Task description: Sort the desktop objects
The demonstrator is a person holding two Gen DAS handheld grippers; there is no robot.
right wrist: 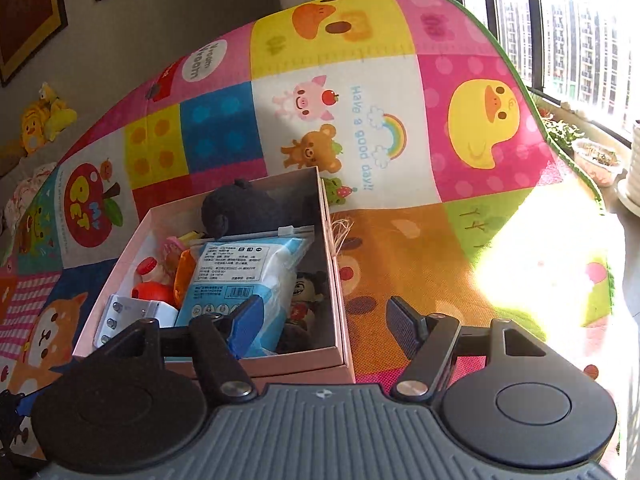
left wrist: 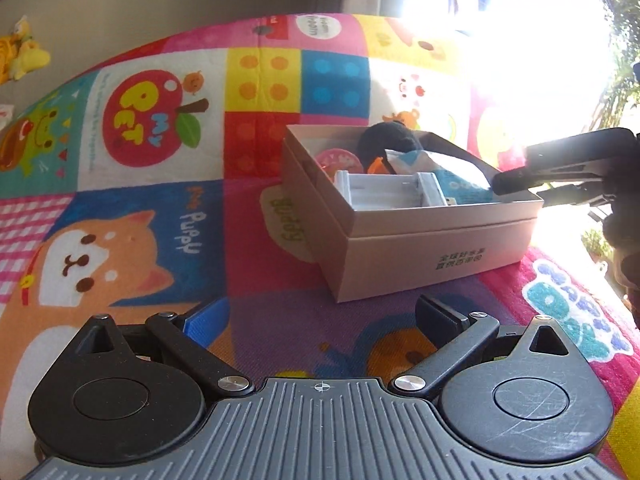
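A beige cardboard box (left wrist: 432,256) sits on the colourful play mat (left wrist: 160,208). It holds a black plush toy (left wrist: 390,140), a blue and white tissue pack (right wrist: 240,276), a grey plastic holder (left wrist: 390,194), a pink item (left wrist: 338,162), a red and white bottle (right wrist: 154,286) and a small doll (right wrist: 306,296). My left gripper (left wrist: 322,320) is open and empty, low over the mat in front of the box. My right gripper (right wrist: 320,326) is open and empty, hovering over the box's near right corner; it also shows in the left wrist view (left wrist: 516,180) at the box's right rim.
Yellow plush toys (right wrist: 44,120) lie by the wall beyond the mat. Plant pots (right wrist: 598,162) stand on the window ledge at the right. Strong sunlight washes out the mat's right side. Framed pictures (right wrist: 28,12) hang on the wall.
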